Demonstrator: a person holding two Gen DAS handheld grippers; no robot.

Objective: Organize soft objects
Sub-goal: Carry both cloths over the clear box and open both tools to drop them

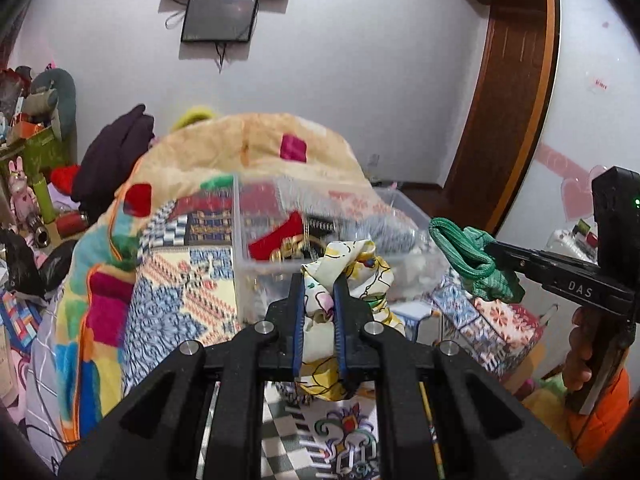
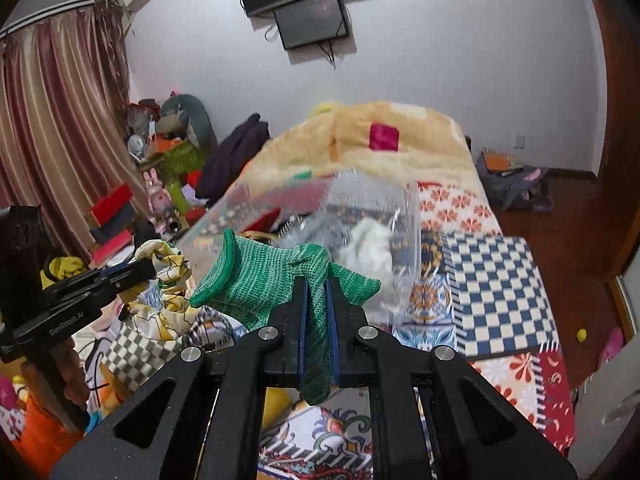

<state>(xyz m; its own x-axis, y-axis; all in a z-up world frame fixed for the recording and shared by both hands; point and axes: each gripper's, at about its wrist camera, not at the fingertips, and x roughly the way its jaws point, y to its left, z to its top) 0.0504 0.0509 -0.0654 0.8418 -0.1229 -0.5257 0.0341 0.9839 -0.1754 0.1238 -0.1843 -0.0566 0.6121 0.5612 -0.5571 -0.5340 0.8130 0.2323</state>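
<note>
Though blurred, bin rim (image 2: 372,178) beyond claws.

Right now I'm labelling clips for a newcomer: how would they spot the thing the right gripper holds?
Find the clear plastic box on the patterned bed. Just in front of it, the right gripper is shut on a green knit glove with a rolled cuff. The left gripper holds a cream printed cloth instead.
</note>
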